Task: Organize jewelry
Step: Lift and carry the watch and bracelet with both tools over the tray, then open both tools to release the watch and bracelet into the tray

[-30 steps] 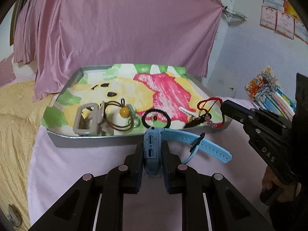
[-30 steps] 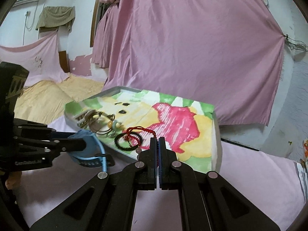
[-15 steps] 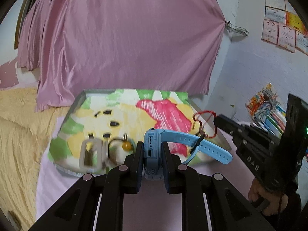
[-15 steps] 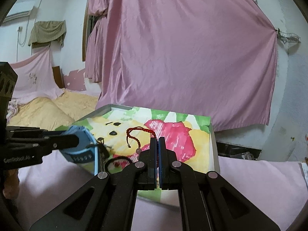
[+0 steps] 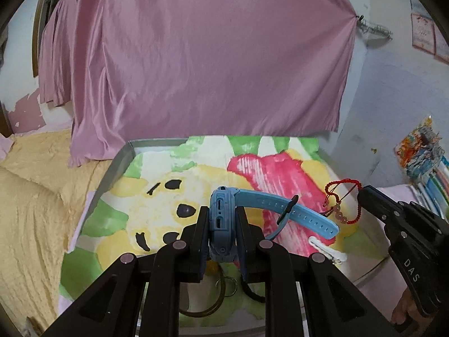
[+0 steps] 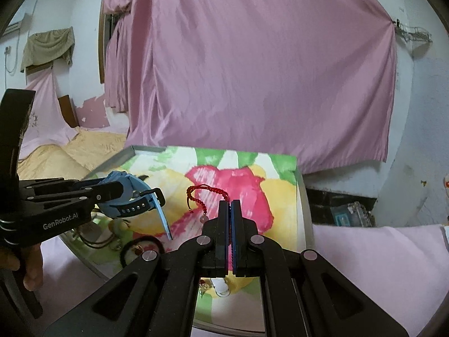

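Blue watch (image 5: 223, 219): clamped by its case between the left claw (image 5: 223, 224) pads, claw narrowly parted to the case width. Strap runs out right of the claw, over the tray (image 5: 118, 165) with the cartoon-print liner.

Red cord bracelet (image 6: 206, 196): pinched in the right claw (image 6: 230, 221), pads fully together on the cord. Loop sticks up left of the fingertips, a pink bead hanging just beside them.

Left wrist view only:
- right claw (image 5: 364, 196) seen from the side, right of the watch strap; bracelet (image 5: 341, 202) and its bead string dangle from its tip, clear of the liner
- white hair clip (image 5: 327, 250) on the liner, below the strap end
- thin ring-shaped pieces under the left claw, mostly hidden

Right wrist view only:
- left claw (image 6: 112, 191) side-on, left of the right claw, watch (image 6: 129, 196) strap curling down from it
- black hair tie (image 6: 141, 248) on the liner, low left of the right claw
- person's hand (image 6: 25, 266) on the left claw handle
- pink sheet (image 6: 378, 266) right of the tray

Both: both claws over the tray, pink curtain (image 5: 210, 61) behind it.
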{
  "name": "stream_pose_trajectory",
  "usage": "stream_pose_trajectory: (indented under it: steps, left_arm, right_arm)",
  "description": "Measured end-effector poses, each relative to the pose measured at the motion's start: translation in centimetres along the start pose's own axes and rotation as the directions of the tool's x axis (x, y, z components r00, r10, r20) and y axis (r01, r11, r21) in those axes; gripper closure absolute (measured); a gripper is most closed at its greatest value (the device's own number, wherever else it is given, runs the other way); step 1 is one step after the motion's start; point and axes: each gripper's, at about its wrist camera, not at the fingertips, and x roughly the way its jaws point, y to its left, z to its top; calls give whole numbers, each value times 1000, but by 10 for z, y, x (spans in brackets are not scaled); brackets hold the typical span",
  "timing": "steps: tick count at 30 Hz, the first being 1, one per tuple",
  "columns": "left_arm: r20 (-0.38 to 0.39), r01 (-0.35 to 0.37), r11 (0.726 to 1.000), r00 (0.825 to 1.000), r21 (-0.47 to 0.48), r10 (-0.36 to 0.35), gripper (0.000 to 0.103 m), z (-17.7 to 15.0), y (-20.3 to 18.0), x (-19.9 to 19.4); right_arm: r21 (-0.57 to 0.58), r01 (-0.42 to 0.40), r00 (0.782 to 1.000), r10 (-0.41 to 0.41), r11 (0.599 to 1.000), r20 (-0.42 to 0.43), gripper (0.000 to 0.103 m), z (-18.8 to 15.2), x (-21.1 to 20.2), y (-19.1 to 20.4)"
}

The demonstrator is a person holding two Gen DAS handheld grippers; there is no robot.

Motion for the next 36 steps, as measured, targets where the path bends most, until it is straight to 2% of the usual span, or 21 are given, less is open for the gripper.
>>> stream_pose_trajectory:
  steps: [13, 24, 27, 30, 36]
  left_arm:
    - [-62, -49, 999, 997, 22, 50, 86, -3, -3, 21]
    - [-80, -48, 999, 996, 20, 50, 83, -4, -4, 24]
    - [-78, -46, 999, 996, 8, 46, 70, -4, -2, 23]
    - [-60, -33, 999, 998, -14, 33, 46, -3, 1, 20]
    - [-44, -31, 999, 999, -39, 30, 45, -2, 7, 18]
  right_arm:
    - [1, -23, 995, 23, 1000, -100, 101, -10, 29, 4]
    - [8, -32, 990, 33, 999, -139, 101, -12, 37, 4]
    - [11, -34, 989, 35, 999, -142, 101, -13, 38, 3]
    - [15, -33, 989, 35, 999, -141, 101, -13, 39, 3]
    - [23, -32, 990, 34, 999, -136, 100, -14, 37, 2]
